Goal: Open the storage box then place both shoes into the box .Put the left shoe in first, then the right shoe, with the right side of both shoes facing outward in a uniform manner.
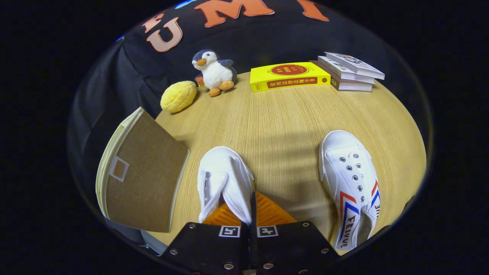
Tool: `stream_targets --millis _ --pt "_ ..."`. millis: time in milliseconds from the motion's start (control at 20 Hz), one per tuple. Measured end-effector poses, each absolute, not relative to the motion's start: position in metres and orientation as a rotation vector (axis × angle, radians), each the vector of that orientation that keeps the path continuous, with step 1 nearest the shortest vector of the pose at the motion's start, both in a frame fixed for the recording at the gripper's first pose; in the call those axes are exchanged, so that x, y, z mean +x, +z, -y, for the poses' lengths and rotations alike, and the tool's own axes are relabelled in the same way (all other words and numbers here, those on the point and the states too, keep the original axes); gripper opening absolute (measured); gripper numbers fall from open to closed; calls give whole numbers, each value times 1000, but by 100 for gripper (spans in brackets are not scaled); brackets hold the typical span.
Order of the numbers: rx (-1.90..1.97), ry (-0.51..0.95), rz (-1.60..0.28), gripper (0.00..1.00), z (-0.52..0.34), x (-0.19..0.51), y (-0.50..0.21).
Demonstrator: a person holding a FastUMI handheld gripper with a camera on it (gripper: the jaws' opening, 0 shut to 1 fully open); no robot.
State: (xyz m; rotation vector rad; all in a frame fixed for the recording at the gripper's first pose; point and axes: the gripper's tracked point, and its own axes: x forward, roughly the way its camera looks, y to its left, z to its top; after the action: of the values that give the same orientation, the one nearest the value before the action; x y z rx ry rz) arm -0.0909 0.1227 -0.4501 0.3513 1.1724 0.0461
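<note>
Gripper [250, 214] clenched on the side wall of the left shoe [223, 179], both fingers pinching it w/ barely a gap. Rel. to that shoe: storage box [143, 175] just beside it on the left, lid tilted; right shoe [351, 187] well apart on the right, on the wooden table [282, 118]. Beyond: yellow plush [178, 96], penguin toy [214, 72], yellow book [288, 75], book stack [351, 70].

Tool [250, 214] as seen from its own camera: two flat, dark carriage plates meet along a narrow central seam, each fastened by round silver screws at its corners and lower rim. Beside the seam, each plate carries a small square black-and-white fiducial marker (one per plate). Ahead of the markers, two ribbed fingers [269, 212] taper forward, pressed close together.
</note>
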Motion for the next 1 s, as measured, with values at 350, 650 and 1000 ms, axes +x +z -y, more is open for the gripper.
stream_targets --millis 350,650,1000 --pt "425 38 -1141 2 -133 -70 -388" --pt "461 45 -1104 2 -151 -42 -334" --pt "458 122 -1139 2 -221 -21 -295"
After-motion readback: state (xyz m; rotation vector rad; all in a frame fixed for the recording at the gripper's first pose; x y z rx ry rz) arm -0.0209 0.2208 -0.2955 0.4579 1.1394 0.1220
